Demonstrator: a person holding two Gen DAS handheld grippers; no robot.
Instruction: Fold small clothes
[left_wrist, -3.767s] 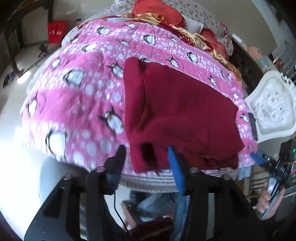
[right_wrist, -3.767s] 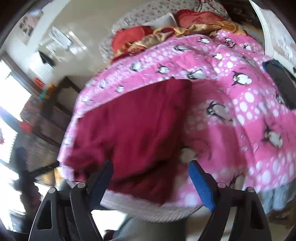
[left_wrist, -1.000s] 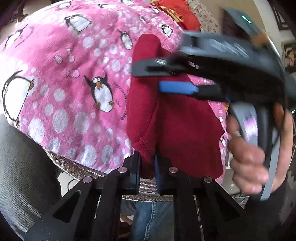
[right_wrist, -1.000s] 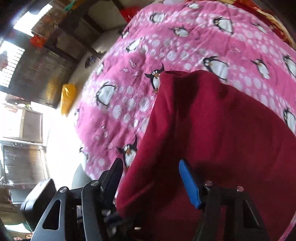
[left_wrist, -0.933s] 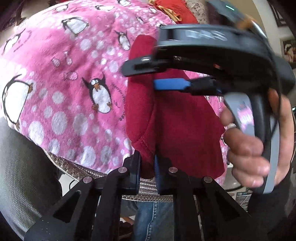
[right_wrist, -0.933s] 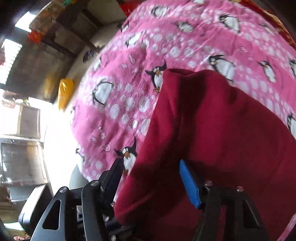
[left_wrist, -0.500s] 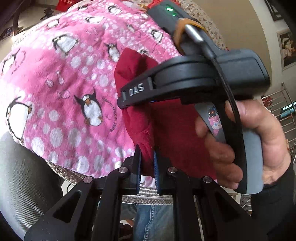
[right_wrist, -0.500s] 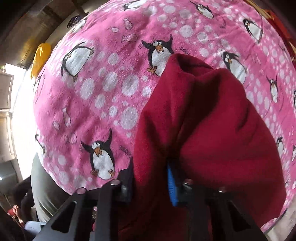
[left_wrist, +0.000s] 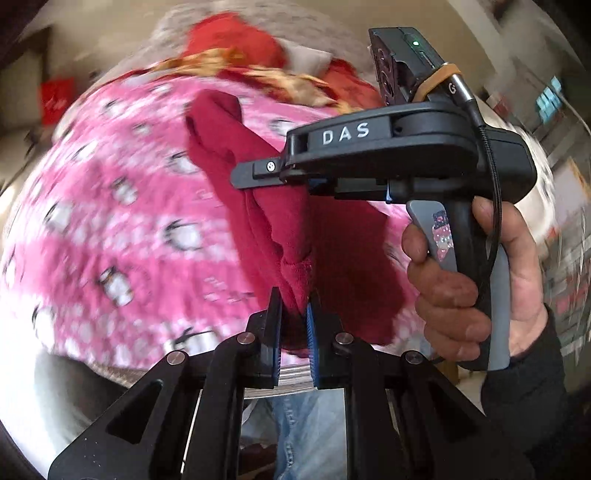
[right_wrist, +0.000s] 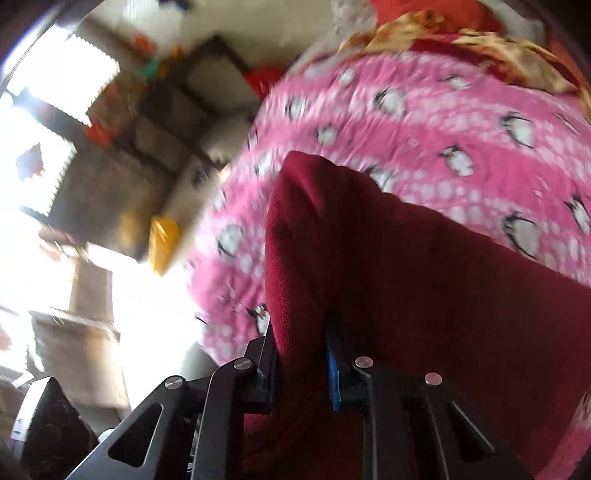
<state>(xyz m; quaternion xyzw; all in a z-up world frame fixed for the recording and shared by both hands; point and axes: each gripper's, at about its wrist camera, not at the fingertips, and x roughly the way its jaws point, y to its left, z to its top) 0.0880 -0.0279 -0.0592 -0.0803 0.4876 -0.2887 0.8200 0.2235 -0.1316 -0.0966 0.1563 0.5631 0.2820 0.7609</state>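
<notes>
A dark red fleece garment (left_wrist: 258, 192) lies on a pink penguin blanket (left_wrist: 110, 206) and is partly lifted off it. My left gripper (left_wrist: 293, 314) is shut on the garment's near hem. My right gripper (right_wrist: 299, 339) is shut on a thick fold of the same garment (right_wrist: 406, 266). In the left wrist view the right gripper (left_wrist: 258, 176) reaches in from the right, held by a hand (left_wrist: 472, 280), and pinches the cloth's upper edge. The garment hangs in a ridge between the two grips.
Red and gold bedding (left_wrist: 236, 48) is piled at the far end of the bed. The bed's near edge (left_wrist: 155, 362) is just below my left gripper. A dark cabinet (right_wrist: 122, 155) and a yellow object (right_wrist: 162, 240) stand on the bright floor to the left.
The right gripper shut on the garment's edge. Both grippers have since lifted the cloth up and away from the blanket, and the views are blurred by motion.
</notes>
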